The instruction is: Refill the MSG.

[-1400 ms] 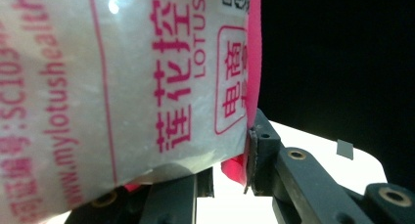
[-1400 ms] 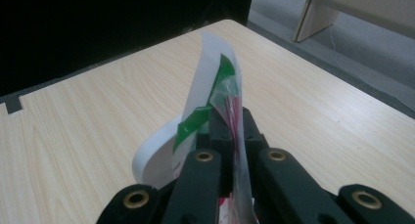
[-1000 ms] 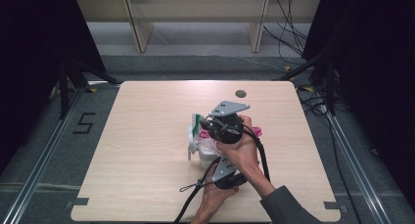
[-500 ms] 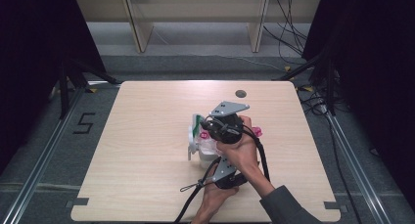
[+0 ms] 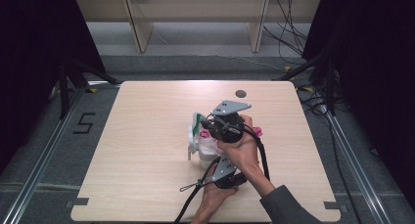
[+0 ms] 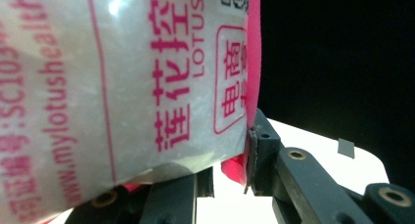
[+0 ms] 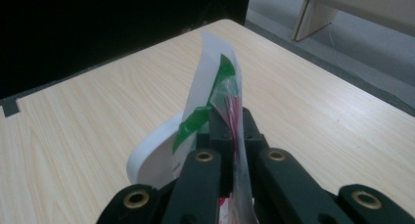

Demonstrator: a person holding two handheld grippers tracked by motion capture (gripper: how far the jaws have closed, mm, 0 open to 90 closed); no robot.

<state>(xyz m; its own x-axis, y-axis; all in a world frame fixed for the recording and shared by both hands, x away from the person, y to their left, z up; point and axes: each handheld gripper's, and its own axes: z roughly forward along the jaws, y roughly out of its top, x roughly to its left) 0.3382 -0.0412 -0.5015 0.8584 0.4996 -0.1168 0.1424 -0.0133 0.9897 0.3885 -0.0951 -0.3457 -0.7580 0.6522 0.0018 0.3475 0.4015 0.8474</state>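
I see a clear plastic packet (image 6: 122,87) printed with pink Chinese characters, the word LOTUS and a web address, with a solid pink edge running down its right side in the left gripper view, where it takes up the left half of the frame, close to the lens. In the high view the packet (image 5: 208,143) sits just right of the table's centre, mostly hidden, its pink showing at two spots. Against it stands a white holder with a green stripe (image 5: 193,133), upright, a little left of the packet. In the right gripper view the white holder (image 7: 205,101) rises at frame centre, its curved base low left, with a thin crinkled edge of the packet (image 7: 237,136) held upright alongside it.
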